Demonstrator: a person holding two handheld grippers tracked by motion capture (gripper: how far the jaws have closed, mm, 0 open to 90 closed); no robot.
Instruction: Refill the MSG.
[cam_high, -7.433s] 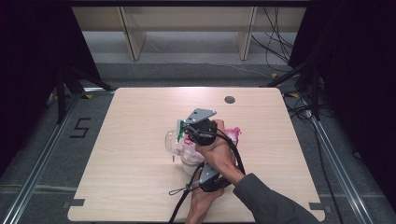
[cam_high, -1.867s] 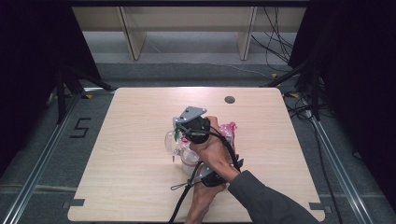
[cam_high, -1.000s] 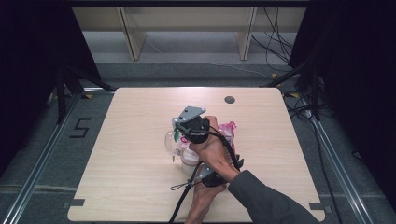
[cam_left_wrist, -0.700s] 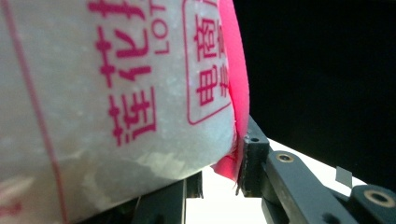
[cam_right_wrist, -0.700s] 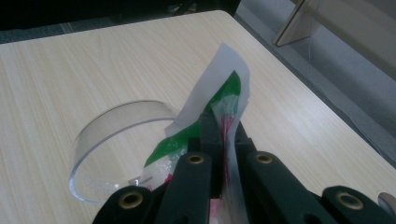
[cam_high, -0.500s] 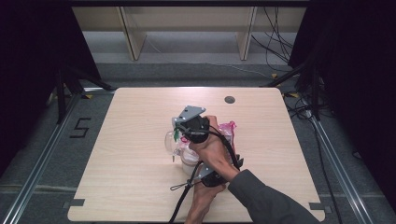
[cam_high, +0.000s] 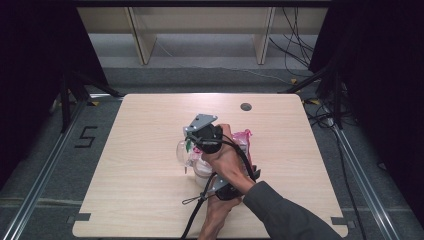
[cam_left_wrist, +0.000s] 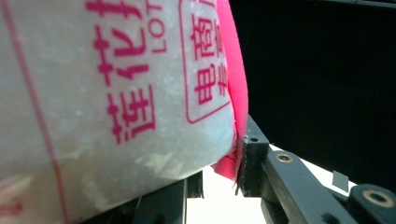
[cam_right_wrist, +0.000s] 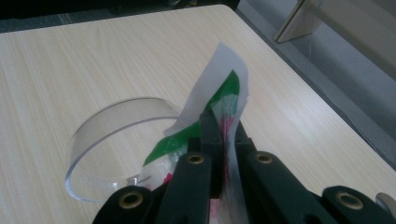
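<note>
Each tool has black jaw links set with brass-coloured screws. The right tool (cam_high: 192, 142) carries a grey three-cornered plate on top, and a black cable trails from it. The left tool (cam_high: 235, 172) is black too. A grey sleeve (cam_high: 287, 215) covers the right forearm.

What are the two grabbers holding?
The right hand-held gripper pinches a packet by its edge; the left hand-held gripper clamps a pink-printed bag at its bottom.
</note>
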